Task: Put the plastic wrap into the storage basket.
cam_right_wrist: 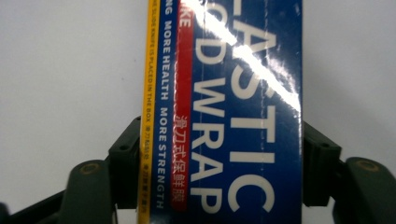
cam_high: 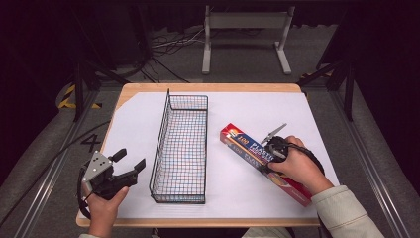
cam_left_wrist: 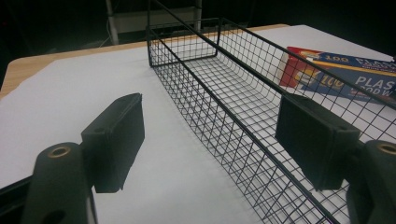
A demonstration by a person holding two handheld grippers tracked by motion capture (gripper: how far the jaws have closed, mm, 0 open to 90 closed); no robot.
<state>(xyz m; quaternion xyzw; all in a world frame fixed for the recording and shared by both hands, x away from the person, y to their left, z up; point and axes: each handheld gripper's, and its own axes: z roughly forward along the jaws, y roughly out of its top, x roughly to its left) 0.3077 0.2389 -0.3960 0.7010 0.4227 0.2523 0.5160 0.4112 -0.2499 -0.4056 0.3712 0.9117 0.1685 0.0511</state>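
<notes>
Plastic wrap box (cam_high: pixel 257 156) lies flat on the white sheet (cam_high: pixel 133 124) right of the wire basket (cam_high: pixel 181 148), set diagonally, its red end toward the basket and its other end toward the table's near right edge. Right gripper (cam_high: pixel 274 148) sits over the box's middle, pointing down; in the right gripper view its two black jaws stand on either long side of the box (cam_right_wrist: pixel 233 116), pads right up against both edges, so it reads as clamped across the box's width. Box still flat on the sheet, not lifted. Basket is long, black, empty, running away from the person, well apart from the box. Left gripper (cam_high: pixel 130 161) is held near the table's near left corner, just left of the basket, fingers (cam_left_wrist: pixel 116 140) wide apart with nothing between them, aimed along the basket's (cam_left_wrist: pixel 224 93) left wall
</notes>
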